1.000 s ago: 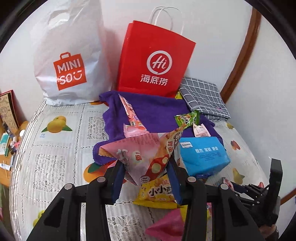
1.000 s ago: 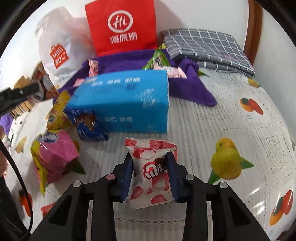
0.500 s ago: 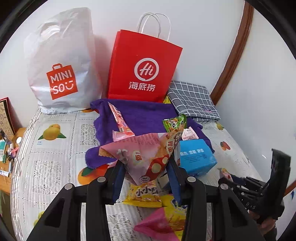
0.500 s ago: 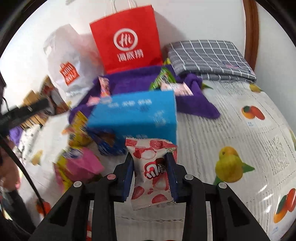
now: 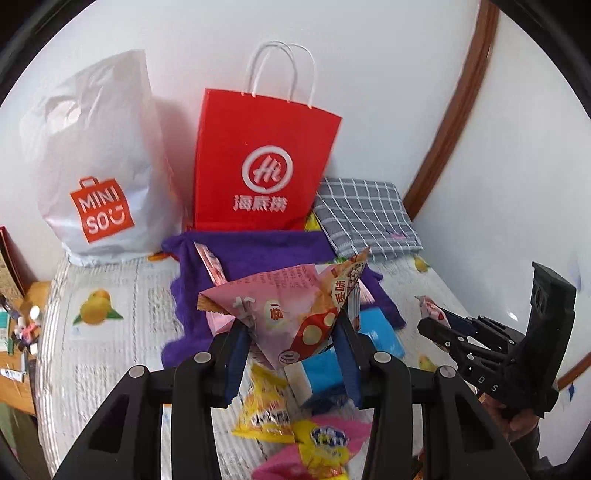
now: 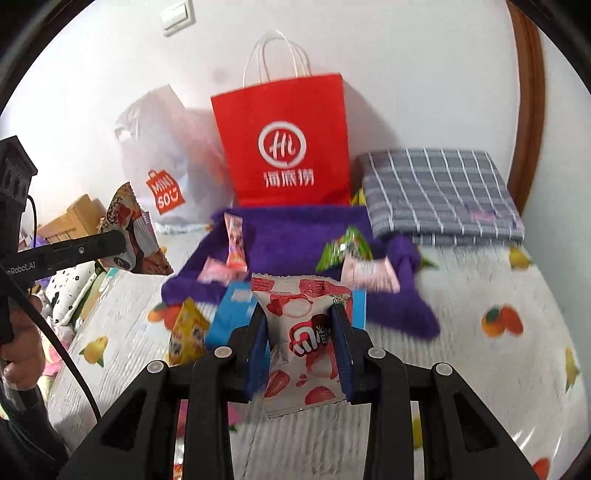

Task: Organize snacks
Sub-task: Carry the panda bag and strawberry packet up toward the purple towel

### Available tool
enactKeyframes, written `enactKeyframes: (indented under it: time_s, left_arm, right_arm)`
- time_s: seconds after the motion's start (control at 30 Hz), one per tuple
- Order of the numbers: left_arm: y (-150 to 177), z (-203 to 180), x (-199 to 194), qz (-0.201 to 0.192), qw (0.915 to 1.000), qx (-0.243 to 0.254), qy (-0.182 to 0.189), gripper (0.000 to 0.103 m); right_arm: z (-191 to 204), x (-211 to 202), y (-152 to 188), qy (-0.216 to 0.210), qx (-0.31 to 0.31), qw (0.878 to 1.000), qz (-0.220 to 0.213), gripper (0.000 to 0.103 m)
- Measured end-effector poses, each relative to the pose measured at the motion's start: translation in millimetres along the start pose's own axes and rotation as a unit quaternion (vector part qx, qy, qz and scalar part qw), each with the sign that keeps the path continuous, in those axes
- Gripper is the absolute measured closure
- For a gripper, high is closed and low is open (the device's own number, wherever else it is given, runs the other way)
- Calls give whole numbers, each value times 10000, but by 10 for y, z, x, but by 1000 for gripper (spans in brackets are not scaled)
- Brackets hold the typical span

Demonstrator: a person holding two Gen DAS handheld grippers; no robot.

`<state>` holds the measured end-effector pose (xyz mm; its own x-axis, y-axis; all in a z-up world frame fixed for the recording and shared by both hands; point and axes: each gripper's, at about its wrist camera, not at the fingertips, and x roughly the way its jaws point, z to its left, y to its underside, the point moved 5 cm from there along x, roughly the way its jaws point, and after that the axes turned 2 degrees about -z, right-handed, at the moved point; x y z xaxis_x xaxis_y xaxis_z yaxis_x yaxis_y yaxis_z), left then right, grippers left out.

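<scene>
Two shopping bags stood at the wall: one red paper bag (image 6: 284, 147) and one white plastic bag (image 5: 96, 166). One purple towel (image 6: 295, 236), one folded grey checked cloth (image 6: 439, 195) and one blue tissue pack (image 5: 325, 369) lay there. Each of two grippers held one snack packet.

White walls (image 5: 388, 66), brown curved trim (image 5: 454, 110), fruit-print bedspread (image 6: 491, 295), wall switch (image 6: 177, 16).

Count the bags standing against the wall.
2: the white Miniso bag on the left and the red paper bag beside it, behind the purple towel. None seems hidden.
</scene>
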<state>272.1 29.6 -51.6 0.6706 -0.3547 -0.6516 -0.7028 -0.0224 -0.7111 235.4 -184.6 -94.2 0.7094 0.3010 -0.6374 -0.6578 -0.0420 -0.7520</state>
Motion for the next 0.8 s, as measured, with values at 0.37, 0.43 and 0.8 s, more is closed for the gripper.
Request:
enactKeyframes:
  time_s: [0.37,0.43,0.8]
  left_arm:
    - [-421,13,440,8,9999,-65,-121,62]
    - [-485,21,560,34,9999,-60,-122,62]
    - [-714,222,1063,165,9996,-107,-191,62]
  right_arm:
    - [-313,563,-511,8,24,10000,1,70]
    - [-360,660,-609,36,-4,10000,-8,70]
    - [-454,1075,-1015,55,-194,9997,-115,71]
